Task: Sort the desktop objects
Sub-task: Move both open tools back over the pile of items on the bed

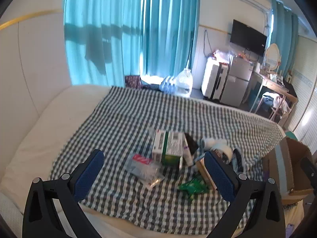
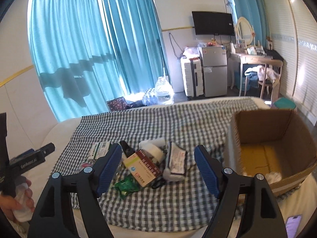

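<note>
Both grippers, left [image 1: 153, 175] and right [image 2: 158, 168], hover with jaws spread and empty above clutter on the checked bedspread [image 2: 178, 204]; judged next: grasp the medicine box [image 2: 141, 167] for the cardboard box [image 2: 277, 130].

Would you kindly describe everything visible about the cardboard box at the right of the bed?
The cardboard box is brown corrugated card, open-topped, tipped so its opening faces the camera. Pale tape runs along its left edge. Something small and white lies inside near the front wall. It rests at the edge of the checked cloth, apart from the pile of items.
</note>
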`<state>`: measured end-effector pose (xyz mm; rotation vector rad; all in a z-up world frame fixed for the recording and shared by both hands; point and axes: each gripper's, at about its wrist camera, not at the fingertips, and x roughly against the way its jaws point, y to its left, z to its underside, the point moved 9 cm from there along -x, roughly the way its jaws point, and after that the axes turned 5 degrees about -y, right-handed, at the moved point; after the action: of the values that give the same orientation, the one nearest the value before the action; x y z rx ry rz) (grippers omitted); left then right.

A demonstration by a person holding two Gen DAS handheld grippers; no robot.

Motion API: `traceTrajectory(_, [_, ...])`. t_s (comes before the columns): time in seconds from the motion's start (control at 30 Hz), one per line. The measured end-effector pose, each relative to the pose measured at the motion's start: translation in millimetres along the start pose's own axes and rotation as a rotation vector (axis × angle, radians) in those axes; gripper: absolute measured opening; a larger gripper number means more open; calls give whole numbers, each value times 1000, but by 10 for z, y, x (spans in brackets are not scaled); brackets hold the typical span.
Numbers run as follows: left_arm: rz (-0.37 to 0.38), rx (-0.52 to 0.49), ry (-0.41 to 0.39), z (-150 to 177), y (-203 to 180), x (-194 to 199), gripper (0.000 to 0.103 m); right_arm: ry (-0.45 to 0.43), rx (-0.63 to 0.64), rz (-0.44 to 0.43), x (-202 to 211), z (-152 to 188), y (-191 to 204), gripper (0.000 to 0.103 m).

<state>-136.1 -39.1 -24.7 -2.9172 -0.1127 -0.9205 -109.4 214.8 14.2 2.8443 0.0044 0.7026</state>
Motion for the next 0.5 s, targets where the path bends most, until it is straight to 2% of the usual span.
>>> traceTrajectory(0.2, [15,-29,73,339,-5,-238,103,118,39,4,-362,486,124,76])
traceTrajectory(0.5, [13,-34,140,534,-101,-626,103,192,48,42,-716,685,-28,76])
